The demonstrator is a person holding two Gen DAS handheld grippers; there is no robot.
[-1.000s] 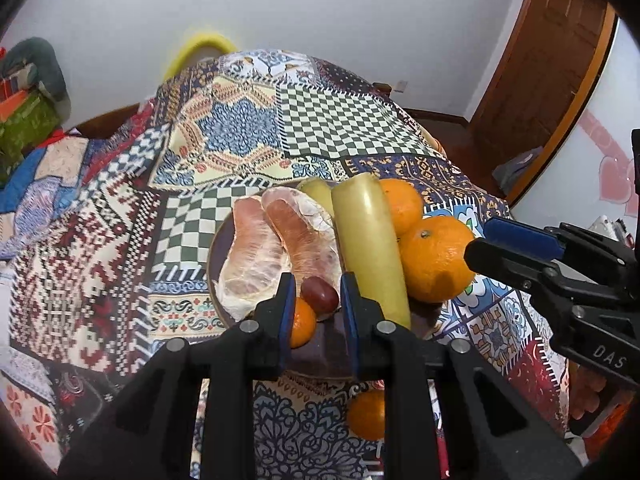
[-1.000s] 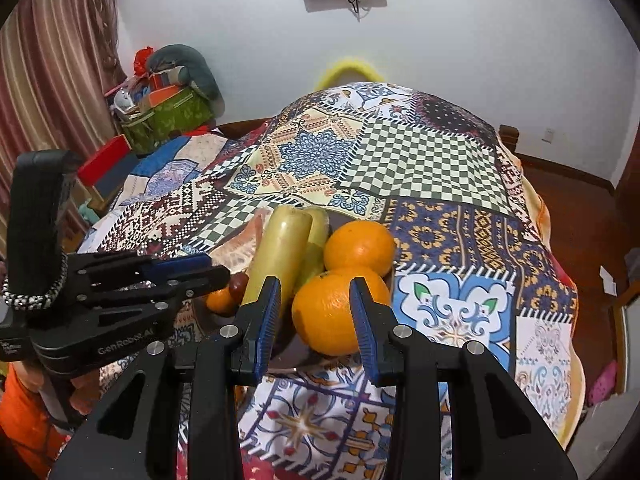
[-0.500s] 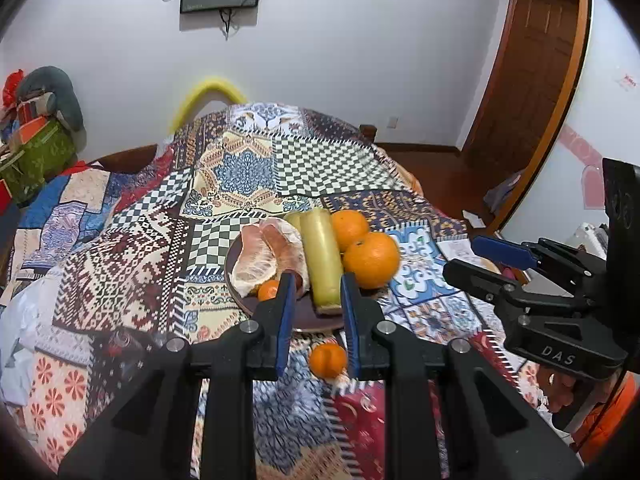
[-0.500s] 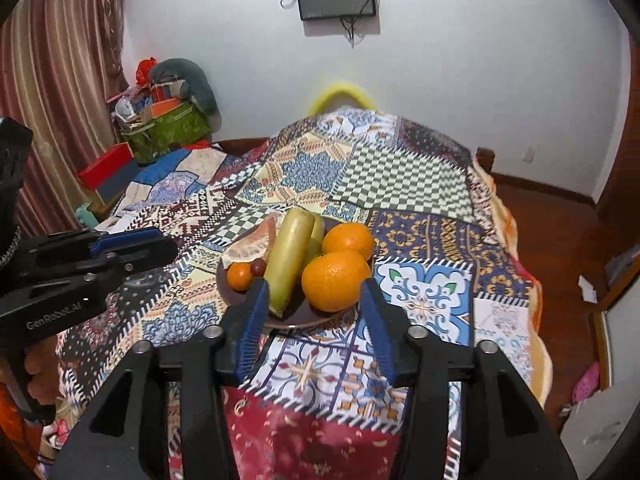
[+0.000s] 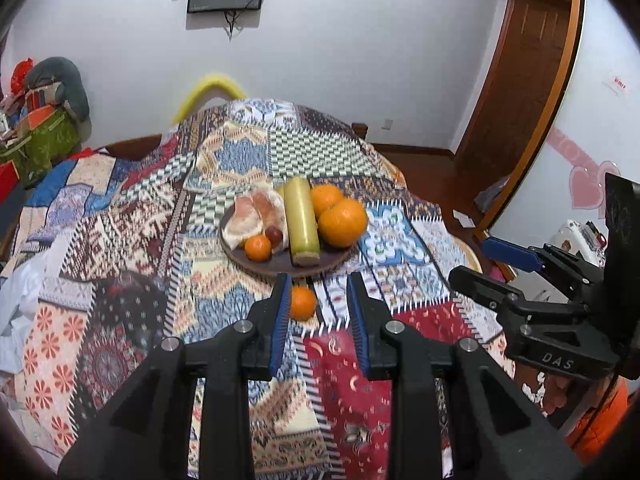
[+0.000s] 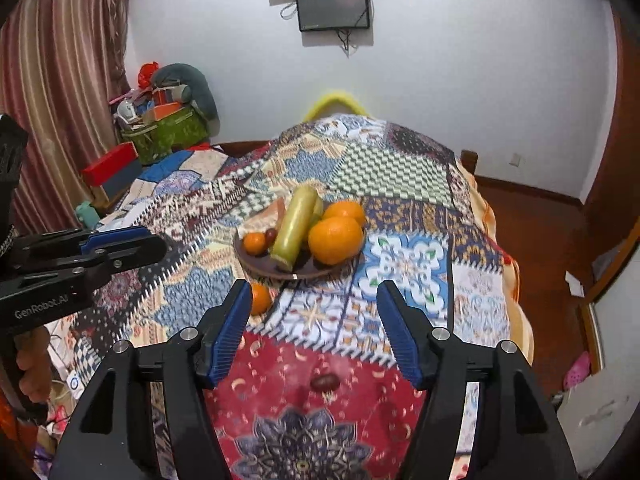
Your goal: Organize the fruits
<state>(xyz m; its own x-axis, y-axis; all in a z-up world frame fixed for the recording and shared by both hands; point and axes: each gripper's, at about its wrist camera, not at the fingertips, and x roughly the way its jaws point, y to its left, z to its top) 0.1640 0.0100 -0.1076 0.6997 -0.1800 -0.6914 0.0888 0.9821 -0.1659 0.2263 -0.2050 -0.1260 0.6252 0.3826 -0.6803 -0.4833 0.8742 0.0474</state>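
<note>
Brown and round, the plate [image 5: 276, 268] sits in the middle of a table under a bright patchwork cloth [image 5: 120, 240]. On the plate lie two big oranges [image 5: 342, 222], a long yellow-green fruit [image 5: 302, 220], pale peeled pomelo pieces [image 5: 252, 216], a small orange [image 5: 258, 248] and a little dark red fruit [image 5: 274, 234]. The big oranges are on the right side of the plate and the pomelo is on the left.

One more small orange, the loose orange [image 5: 302, 302], lies on the cloth just near the plate, not on it. A dark red date [image 6: 325, 382] lies on the red part of the cloth, nearer still and well apart from the plate.

Both tools hang above the near side of the table. The left gripper [image 5: 320, 320] has its jaws opening, only a little way apart, with nothing held. The right gripper [image 6: 316, 328] has its jaws opening too, much wider, and nothing is held between them.

A dark screen [image 6: 332, 6] hangs on the far white wall.
</note>
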